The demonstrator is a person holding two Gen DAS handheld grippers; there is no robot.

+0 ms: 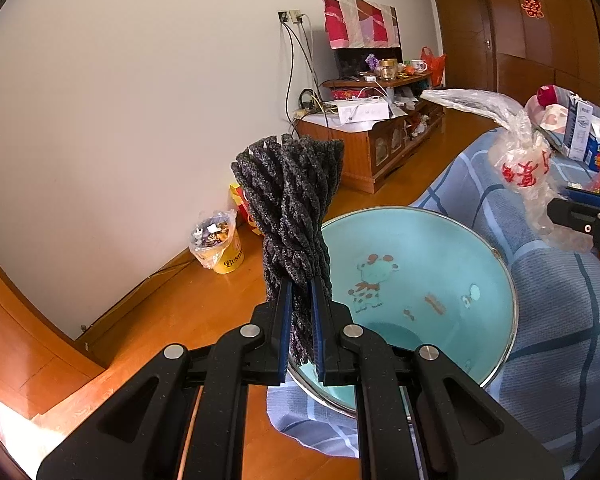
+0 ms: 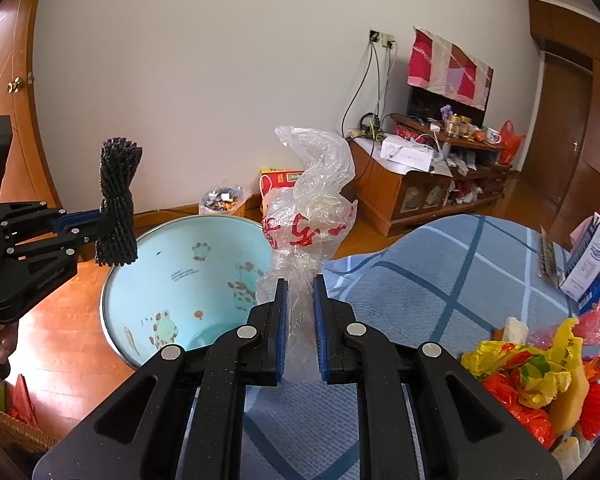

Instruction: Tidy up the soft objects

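My left gripper is shut on a dark grey knitted cloth, bunched and standing upright above the rim of a turquoise basin with cartoon animals inside. In the right wrist view the same left gripper holds the knitted cloth over the basin at its left edge. My right gripper is shut on a crumpled clear plastic bag with red characters, held just right of the basin over the blue checked bedcover. The left wrist view shows that bag at the right.
A heap of yellow, red and orange bags and sponges lies on the bedcover at the right, with a white carton behind. A yellow bin stands on the wooden floor by the wall. A wooden TV cabinet is farther back.
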